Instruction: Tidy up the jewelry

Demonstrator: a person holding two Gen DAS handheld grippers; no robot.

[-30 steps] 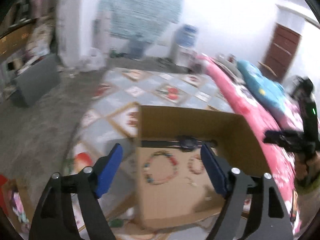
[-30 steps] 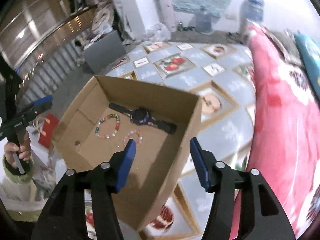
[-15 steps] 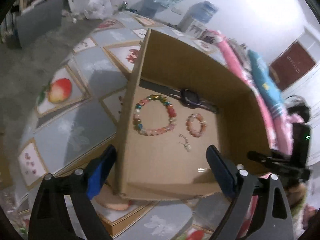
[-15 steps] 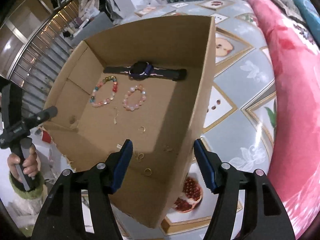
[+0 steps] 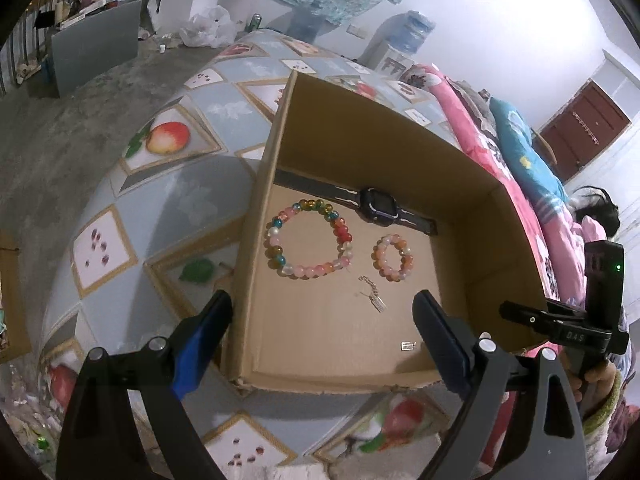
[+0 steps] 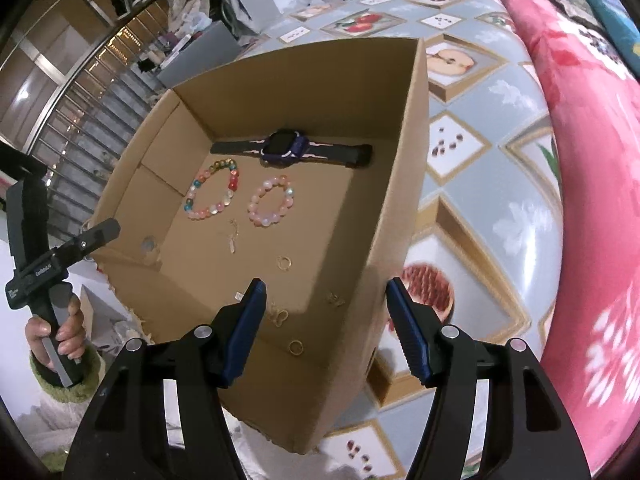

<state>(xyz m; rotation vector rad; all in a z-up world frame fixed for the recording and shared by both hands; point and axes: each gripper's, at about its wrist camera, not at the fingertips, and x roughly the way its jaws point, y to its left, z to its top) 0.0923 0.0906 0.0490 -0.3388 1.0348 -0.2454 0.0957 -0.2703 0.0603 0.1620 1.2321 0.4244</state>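
An open cardboard box (image 5: 360,140) (image 6: 300,88) stands on a fruit-patterned cloth. On its floor lie a dark wristwatch (image 5: 376,204) (image 6: 284,146), a large multicoloured bead bracelet (image 5: 276,248) (image 6: 234,178), a small pink bead bracelet (image 5: 380,256) (image 6: 250,208), a thin chain with a charm (image 5: 372,298) (image 6: 233,236), a small silver piece (image 5: 408,346) and gold rings (image 6: 284,263) (image 6: 295,347). My left gripper (image 5: 322,304) hangs open over the box's near left corner, with nothing in it. Open and empty too, my right gripper (image 6: 325,286) is above the near right corner.
The patterned cloth (image 5: 168,200) (image 6: 480,184) surrounds the box. A pink blanket (image 6: 592,160) lies to the right. Each view shows the other gripper held by a hand (image 6: 56,332) beside the box. A grey board (image 5: 96,44) and water dispenser (image 5: 408,36) stand farther back.
Both grippers have come down and closer to the box, so both views now look into it. The left jaws stand a little wider than at first.
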